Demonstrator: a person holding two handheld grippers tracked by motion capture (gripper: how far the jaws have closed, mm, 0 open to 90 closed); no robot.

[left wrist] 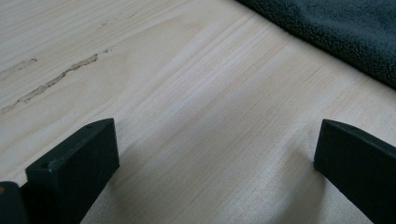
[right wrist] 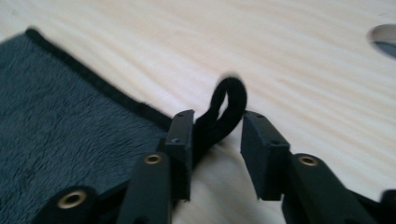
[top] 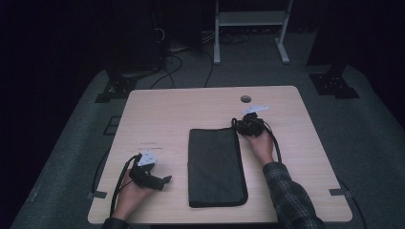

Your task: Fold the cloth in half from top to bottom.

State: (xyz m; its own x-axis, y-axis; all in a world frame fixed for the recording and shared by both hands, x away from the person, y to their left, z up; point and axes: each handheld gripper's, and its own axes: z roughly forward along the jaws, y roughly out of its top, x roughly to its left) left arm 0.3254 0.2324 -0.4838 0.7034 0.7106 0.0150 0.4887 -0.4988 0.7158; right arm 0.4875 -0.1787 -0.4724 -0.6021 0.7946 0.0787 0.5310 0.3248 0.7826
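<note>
Seen from the high view: dark folded fleece cloth (top: 216, 167) lying flat near the middle of the light wooden worktop (top: 191, 107), long side running away from the person.

Right forearm in a plaid sleeve (top: 291, 200) reaching forward along the cloth's right edge, hand (top: 261, 143) stretched past it, knuckles up, wrist fairly straight. Right gripper (top: 241, 125) held low at the cloth's far right corner, pointed leftward over that corner, grey three-cornered plate (top: 254, 109) on top, cable (top: 277, 145) trailing back beside the wrist. In the right gripper view: jaws released and partly parted, a small black hanging loop (right wrist: 228, 109) at the cloth's corner standing up between them, resting against the left jaw and clear of the right one, so not pinched. Bound black hem (right wrist: 93, 81) of the cloth running off to the upper left, round grommet hole (right wrist: 385, 39) in the worktop at the far right edge.

Left hand (top: 131, 193) resting near the worktop's near left corner, palm cupping the body from beneath, left gripper (top: 165, 180) aimed rightward toward the cloth and well apart from it. In the left gripper view: jaws spread wide, bare wood between them, nothing grasped, cloth edge (left wrist: 336, 32) across the upper right corner.
</note>
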